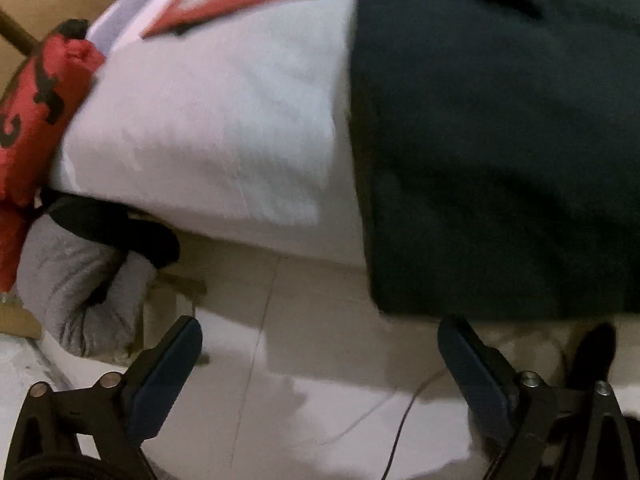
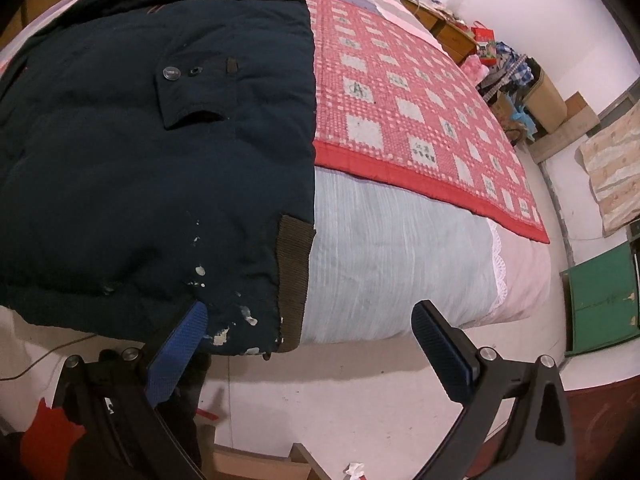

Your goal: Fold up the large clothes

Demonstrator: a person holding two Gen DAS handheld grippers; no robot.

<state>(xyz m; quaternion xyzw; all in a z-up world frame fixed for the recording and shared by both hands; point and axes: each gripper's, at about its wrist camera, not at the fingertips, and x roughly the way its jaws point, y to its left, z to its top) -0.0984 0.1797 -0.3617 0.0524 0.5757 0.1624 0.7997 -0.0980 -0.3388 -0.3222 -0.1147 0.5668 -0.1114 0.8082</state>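
Left wrist view: the left gripper [image 1: 320, 356] is wide open and holds nothing; the dark jacket [image 1: 500, 140] hangs over the bed [image 1: 208, 128] edge. Right wrist view: the right gripper [image 2: 310, 332] is also wide open, empty, its left finger [image 2: 180, 356] near the jacket's [image 2: 152, 184] hem.

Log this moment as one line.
task: fold large clothes | left claw: open, empty | right claw: open, at hem of dark jacket | jacket: flat on bed
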